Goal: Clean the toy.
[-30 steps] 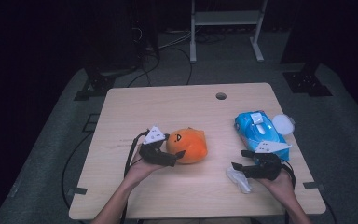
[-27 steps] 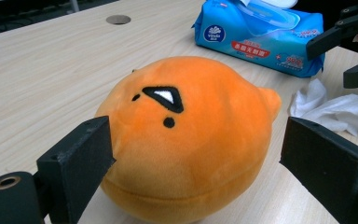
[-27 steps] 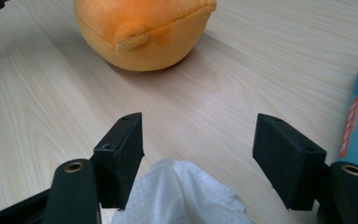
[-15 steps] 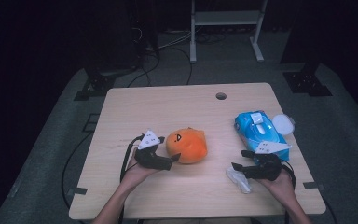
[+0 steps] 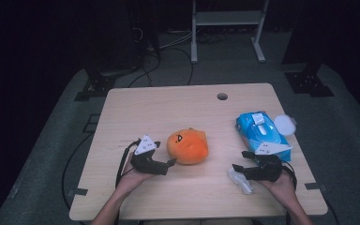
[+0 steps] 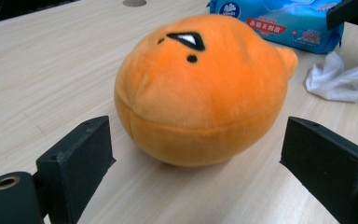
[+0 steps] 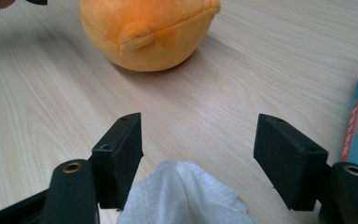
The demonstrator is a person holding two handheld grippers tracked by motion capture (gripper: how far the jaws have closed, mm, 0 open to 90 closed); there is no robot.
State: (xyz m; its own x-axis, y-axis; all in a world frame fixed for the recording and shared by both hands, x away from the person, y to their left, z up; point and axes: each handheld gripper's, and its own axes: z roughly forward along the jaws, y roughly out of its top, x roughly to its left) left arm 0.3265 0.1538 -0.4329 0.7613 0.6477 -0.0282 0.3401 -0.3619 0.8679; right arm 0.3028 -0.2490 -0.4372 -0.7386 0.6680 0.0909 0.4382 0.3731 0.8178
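Your left gripper stands with its fingers spread wide and nothing pressed between them. The plush sits on the bench just ahead of those fingers, centred on the gap but not yet inside it; neither pad touches it. It rests upright on its flat underside, face marks on top.

Your right gripper also has its fingers apart, gripping nothing. A crumpled wipe lies between them at their base, loose on the bench; whether it touches the near pad cannot be told. The wipes pack lies beyond the right fingers, to their outer side, with its lid flipped open.

Judgement: a wipe is already out of the pack, so that part looks done. The plush is neither held nor lifted, and the wipe is not gripped. Both grasps remain, as does any wiping of the plush.
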